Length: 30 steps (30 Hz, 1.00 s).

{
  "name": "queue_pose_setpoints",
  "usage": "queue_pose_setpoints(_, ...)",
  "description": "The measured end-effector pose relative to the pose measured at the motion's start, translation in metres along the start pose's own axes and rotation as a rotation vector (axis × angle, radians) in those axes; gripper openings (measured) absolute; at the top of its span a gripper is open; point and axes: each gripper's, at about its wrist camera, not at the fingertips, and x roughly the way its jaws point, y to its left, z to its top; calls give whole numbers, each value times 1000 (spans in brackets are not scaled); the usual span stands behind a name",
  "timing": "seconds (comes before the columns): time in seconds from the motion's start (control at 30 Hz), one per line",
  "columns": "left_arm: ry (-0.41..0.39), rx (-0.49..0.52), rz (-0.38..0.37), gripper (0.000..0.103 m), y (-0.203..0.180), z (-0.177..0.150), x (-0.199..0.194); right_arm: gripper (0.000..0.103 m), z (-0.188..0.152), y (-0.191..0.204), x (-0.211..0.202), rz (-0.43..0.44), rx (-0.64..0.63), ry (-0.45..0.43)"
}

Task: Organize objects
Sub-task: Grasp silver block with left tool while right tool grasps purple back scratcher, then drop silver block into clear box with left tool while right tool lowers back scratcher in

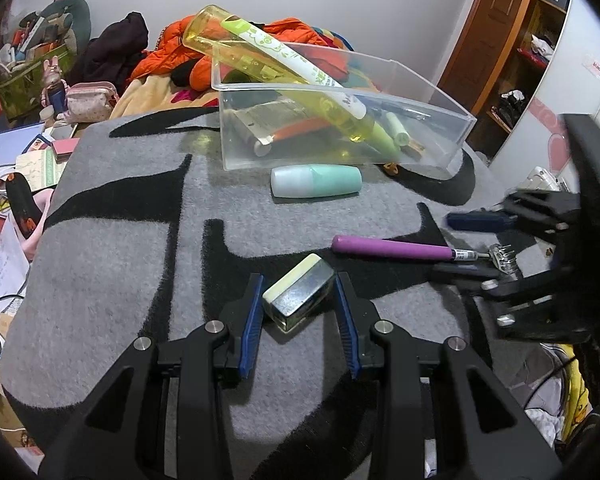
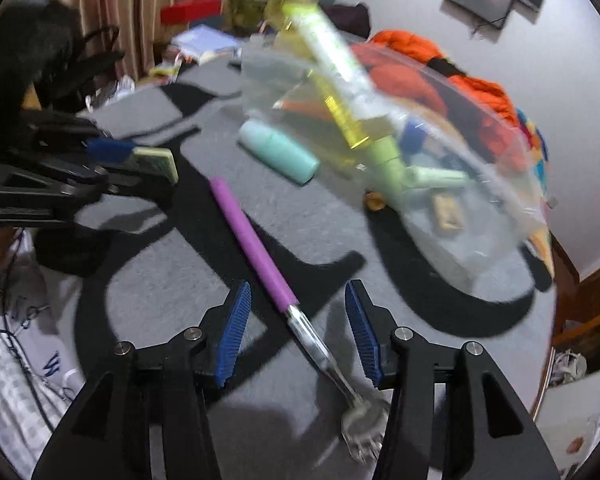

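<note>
My left gripper point(image 1: 300, 278) is shut on a small metallic box point(image 1: 300, 296) with a pale green lid, and the right wrist view shows this box point(image 2: 156, 164) held clear of the rug. A back scratcher with a purple handle point(image 1: 388, 249) lies on the rug. My right gripper point(image 2: 297, 286) stands open astride the scratcher's metal shaft point(image 2: 312, 340), pads apart from it. A mint bottle point(image 1: 316, 181) lies on its side in front of a clear plastic bin point(image 1: 240, 128). In the bin are a yellow bottle point(image 1: 236, 46), a white-green tube and several small items.
Everything rests on a grey rug with black shapes point(image 1: 112, 248). An orange jacket point(image 1: 172, 56) is heaped behind the bin. Papers, a pink pouch point(image 1: 90, 100) and cables crowd the left edge. A wooden door and shelves point(image 1: 512, 60) stand at the right.
</note>
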Motion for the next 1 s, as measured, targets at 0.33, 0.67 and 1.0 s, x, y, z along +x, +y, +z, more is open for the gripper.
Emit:
queue_pose_setpoints(0.33,-25,1,-11,34,-4,5,-8,10,-9,-4,-13,125,88,-19)
queue_pose_setpoints(0.67,-85,30,-20,34,-21,24,-23,10,-14,-30,-64,77,248,-194)
queue_pose_setpoints(1.0,-181,63,-10,34,-35,57,-40,10,4,-60,-105,17,345,-367)
